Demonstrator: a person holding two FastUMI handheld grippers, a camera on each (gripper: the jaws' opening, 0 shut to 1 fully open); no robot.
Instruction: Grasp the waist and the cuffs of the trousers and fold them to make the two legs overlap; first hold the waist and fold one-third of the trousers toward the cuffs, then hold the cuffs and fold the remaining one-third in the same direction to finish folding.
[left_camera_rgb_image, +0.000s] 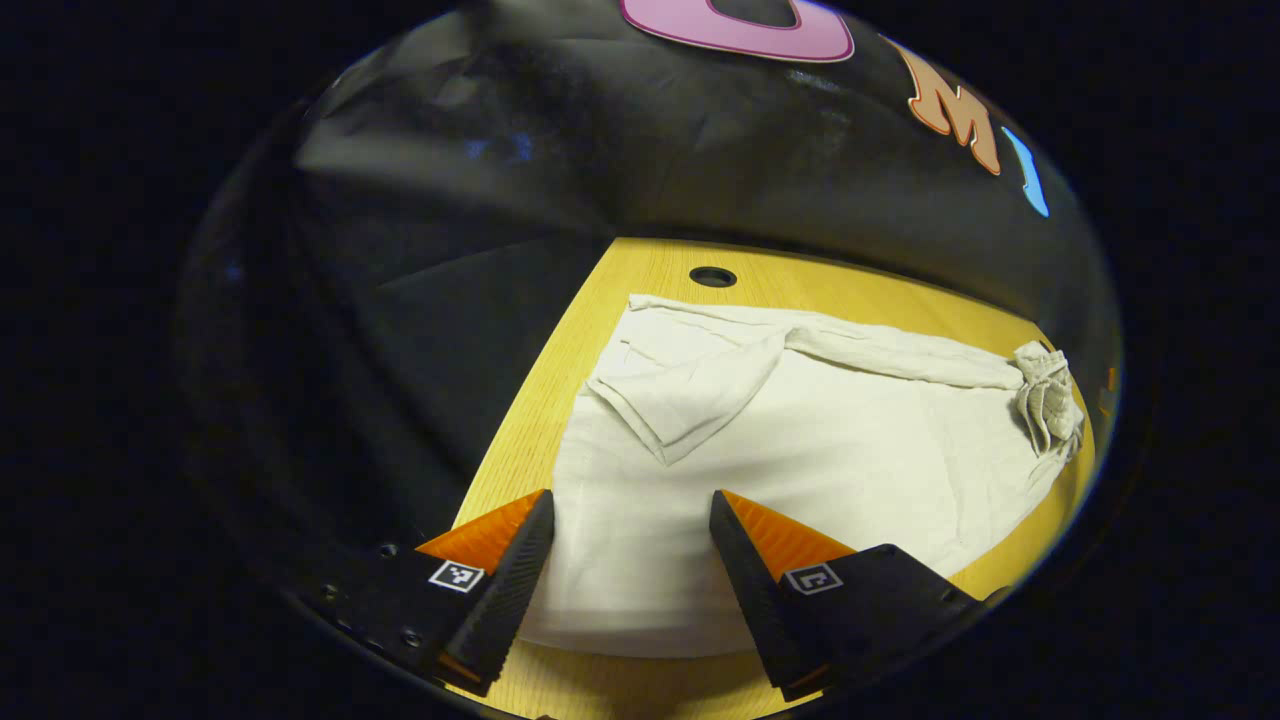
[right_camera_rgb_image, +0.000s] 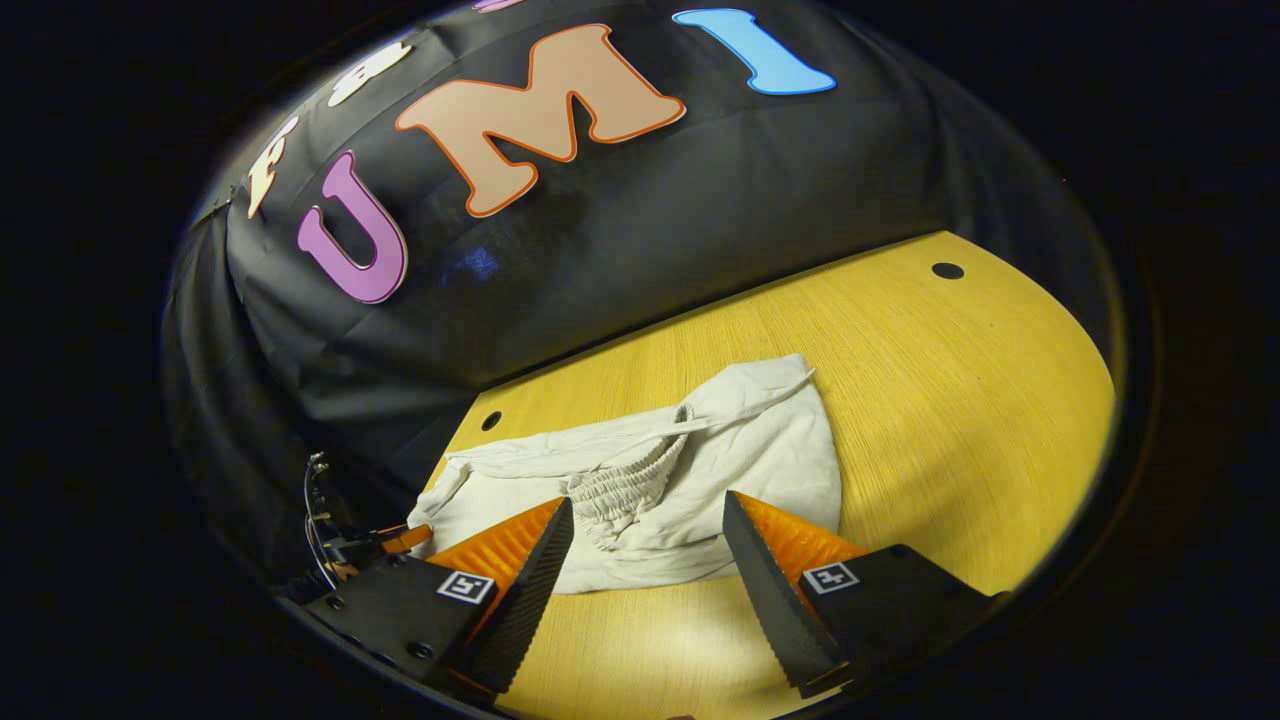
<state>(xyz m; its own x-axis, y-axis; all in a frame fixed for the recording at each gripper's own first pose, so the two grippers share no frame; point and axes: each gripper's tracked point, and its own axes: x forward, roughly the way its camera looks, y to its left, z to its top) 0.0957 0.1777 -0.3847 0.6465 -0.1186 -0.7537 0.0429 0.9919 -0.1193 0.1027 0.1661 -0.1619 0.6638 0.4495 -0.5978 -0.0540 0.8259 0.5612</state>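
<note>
I see a yellow wood-grain surface with a black cloth wall hanging behind its far edge. The surface has round cable holes: one just beyond the trousers in the left gripper view, and in the right gripper view one near the wall by the cloth's far end and another well off to the right on bare wood.

The trousers lie spread flat on the surface, pale off-white. In the left gripper view one corner is turned back into a flap, and the gathered waist sits bunched at the far right end. In the right gripper view I have that elastic waist close ahead, crumpled, with the rest of the cloth running away to the left.

My left tongs stand wide open over the near end of the trousers, gripping nothing. My right tongs are also wide open and hold nothing, with the waist lying between and just beyond the tips. At the lower left of the right gripper view I make out part of the other gripper, too dark to read.
</note>
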